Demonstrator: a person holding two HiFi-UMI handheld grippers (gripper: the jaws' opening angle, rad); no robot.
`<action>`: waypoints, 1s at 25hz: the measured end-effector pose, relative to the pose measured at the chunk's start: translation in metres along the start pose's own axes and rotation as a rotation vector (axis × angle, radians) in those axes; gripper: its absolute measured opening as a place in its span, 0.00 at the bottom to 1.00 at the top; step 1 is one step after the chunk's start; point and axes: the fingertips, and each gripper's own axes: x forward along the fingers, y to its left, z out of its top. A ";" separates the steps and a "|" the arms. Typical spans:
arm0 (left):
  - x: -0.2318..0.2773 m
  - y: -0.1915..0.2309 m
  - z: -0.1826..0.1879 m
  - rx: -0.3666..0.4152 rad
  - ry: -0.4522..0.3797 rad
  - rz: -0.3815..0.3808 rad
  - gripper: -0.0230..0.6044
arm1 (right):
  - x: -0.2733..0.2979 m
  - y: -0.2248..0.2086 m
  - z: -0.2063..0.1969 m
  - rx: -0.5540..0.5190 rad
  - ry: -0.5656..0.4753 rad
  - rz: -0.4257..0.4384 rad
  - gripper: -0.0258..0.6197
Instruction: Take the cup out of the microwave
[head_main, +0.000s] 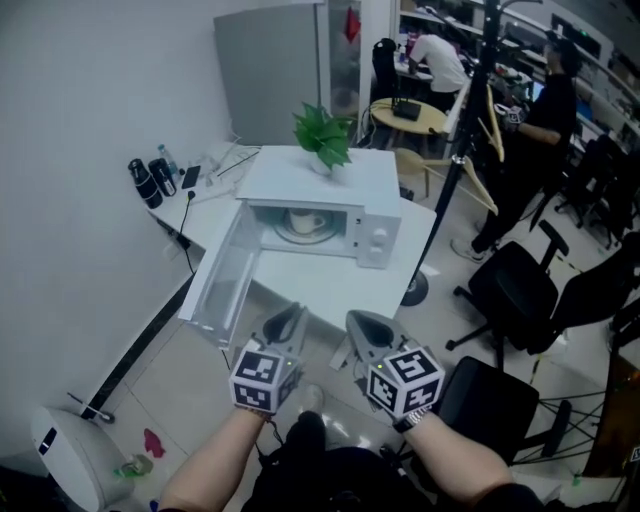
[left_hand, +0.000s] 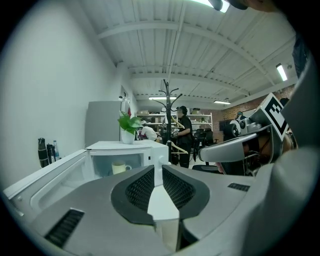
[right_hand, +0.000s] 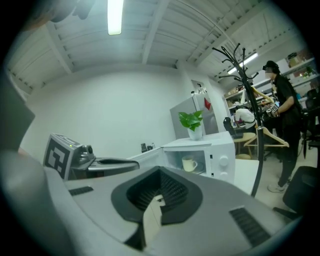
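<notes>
Nearest the person, both grippers hang short of the tabletop's (head_main: 300, 272) front edge, well apart from the task's thing. The left gripper (left_hand: 157, 169) has its jaws only a crack apart with nothing between them, and the right gripper (right_hand: 160, 168) has its pads closed together, empty. Just beyond them the microwave door (head_main: 222, 282) swings out to the left and leaves the cavity open. The microwave (head_main: 377, 236) itself sits on the white tabletop. The cup (head_main: 305, 221) stands upright inside it on the round glass tray (head_main: 328, 233), roughly in the middle of the cavity. Its handle is on the side of the control panel, as both gripper views show. It looks like a pale glazed mug, so it is probably rigid, fairly light and breakable. Its smooth wall could slip between ribbed pads. Whether it holds any liquid cannot be seen, so it is best kept level as if it were full. The surest hold is probably across the body just below the rim, or pinching the rim wall on the side away from the handle. Either gripper would need its jaws much wider first. The cavity roof sits low over the cup, so it should come straight out toward the person, not up. A potted plant (head_main: 324, 136) stands on top of the microwave, and people and a coat stand (head_main: 470, 130) are farther back.
</notes>
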 end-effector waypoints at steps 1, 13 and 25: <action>0.007 0.005 0.001 -0.002 -0.004 0.003 0.15 | 0.005 -0.004 0.000 -0.002 0.004 -0.005 0.06; 0.097 0.088 -0.013 -0.030 0.030 0.087 0.38 | 0.090 -0.041 0.008 0.000 0.056 -0.018 0.06; 0.189 0.153 -0.042 -0.058 0.113 0.110 0.53 | 0.158 -0.081 0.004 0.041 0.099 -0.053 0.06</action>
